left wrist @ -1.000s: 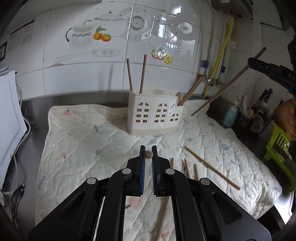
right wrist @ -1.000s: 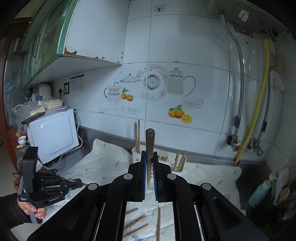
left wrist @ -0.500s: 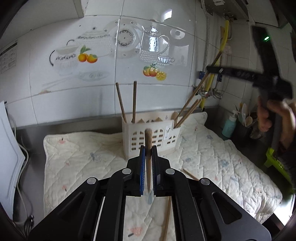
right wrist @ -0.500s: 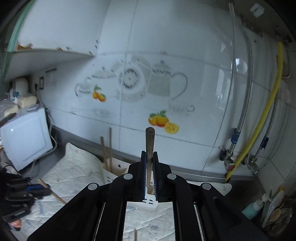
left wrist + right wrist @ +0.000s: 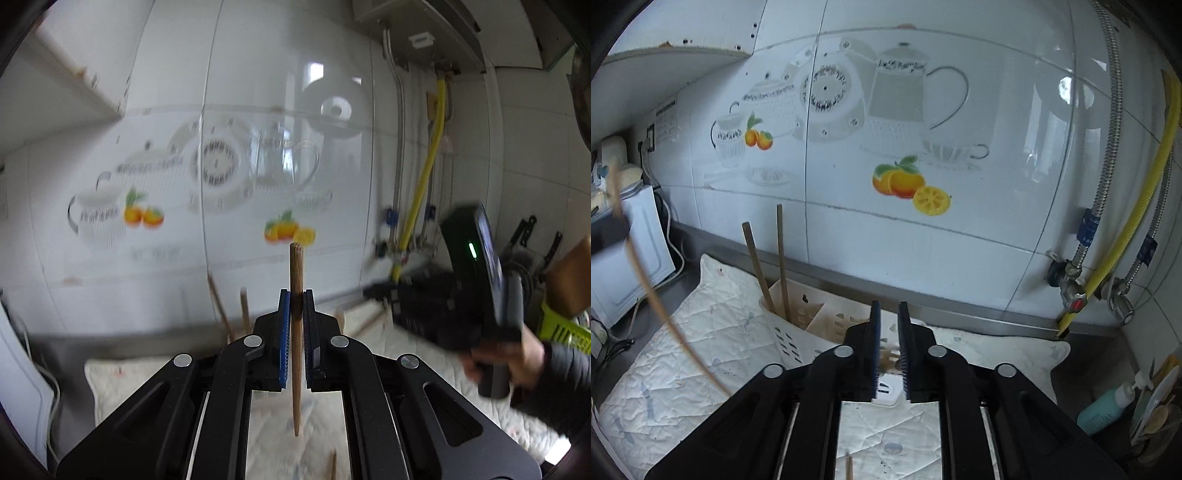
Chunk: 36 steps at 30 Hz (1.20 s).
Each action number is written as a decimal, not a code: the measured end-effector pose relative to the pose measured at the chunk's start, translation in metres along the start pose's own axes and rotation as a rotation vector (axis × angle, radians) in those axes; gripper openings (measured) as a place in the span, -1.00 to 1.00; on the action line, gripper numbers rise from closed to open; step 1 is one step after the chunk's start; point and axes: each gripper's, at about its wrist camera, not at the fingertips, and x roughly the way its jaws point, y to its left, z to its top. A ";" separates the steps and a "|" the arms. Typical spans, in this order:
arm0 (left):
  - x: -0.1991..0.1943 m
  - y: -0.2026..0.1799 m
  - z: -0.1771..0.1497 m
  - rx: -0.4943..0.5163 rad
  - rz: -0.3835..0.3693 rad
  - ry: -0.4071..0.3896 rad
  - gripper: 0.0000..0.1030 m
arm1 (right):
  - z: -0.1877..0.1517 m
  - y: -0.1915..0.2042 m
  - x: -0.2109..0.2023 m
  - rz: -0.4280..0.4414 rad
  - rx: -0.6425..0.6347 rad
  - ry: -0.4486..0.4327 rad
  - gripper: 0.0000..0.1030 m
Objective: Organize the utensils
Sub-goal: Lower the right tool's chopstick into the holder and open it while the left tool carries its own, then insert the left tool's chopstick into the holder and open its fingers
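Left gripper [image 5: 296, 295]: jaws clamped on an upright chopstick [image 5: 295, 332], blunt end above the pads, tip hanging below over the quilt [image 5: 110, 384].

Right gripper [image 5: 888, 314]: jaws have just been opening; a narrow gap, nothing pressed between the pads. It is above the right part of the white holder [image 5: 812, 325].

Holder: two chopsticks [image 5: 770, 266] upright in its left compartment. It stands on the quilt against the tiled wall [image 5: 923, 240].

One loose chopstick [image 5: 850, 467] lies on the quilt.

Matt wooden chopstick [image 5: 296, 332], glossy tiles [image 5: 923, 240]
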 end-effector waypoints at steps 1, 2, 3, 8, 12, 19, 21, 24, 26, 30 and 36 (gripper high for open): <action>0.003 -0.001 0.009 0.003 0.001 -0.019 -0.91 | 0.000 -0.001 -0.003 0.002 0.002 -0.010 -0.57; 0.007 -0.002 0.018 0.003 0.005 -0.040 -0.91 | 0.000 -0.003 -0.010 0.001 0.001 -0.031 -0.53; 0.010 -0.002 0.024 0.002 0.009 -0.053 -0.91 | 0.000 -0.005 -0.014 -0.002 -0.001 -0.043 -0.51; 0.036 -0.003 0.050 0.020 0.055 -0.108 -0.91 | -0.007 -0.010 -0.042 0.005 -0.009 -0.109 -0.41; 0.059 -0.001 0.052 0.028 0.087 -0.111 -0.91 | -0.020 -0.011 -0.060 0.005 -0.029 -0.144 -0.38; 0.095 0.018 0.033 -0.023 0.128 -0.062 -0.91 | -0.047 -0.012 -0.077 0.031 -0.026 -0.151 -0.33; 0.101 0.023 0.024 -0.035 0.132 -0.038 -0.91 | -0.054 -0.012 -0.079 0.040 -0.020 -0.146 -0.33; 0.109 0.030 0.012 -0.052 0.112 0.013 -0.90 | -0.066 -0.011 -0.081 0.051 -0.007 -0.133 -0.33; 0.111 0.032 0.008 -0.049 0.117 0.030 -0.90 | -0.074 -0.010 -0.082 0.063 0.012 -0.122 -0.33; 0.106 0.033 0.005 -0.049 0.103 0.039 -0.83 | -0.093 -0.005 -0.088 0.071 0.034 -0.102 -0.33; 0.078 0.029 0.004 -0.046 0.103 0.031 -0.69 | -0.132 0.003 -0.099 0.081 0.080 -0.048 -0.33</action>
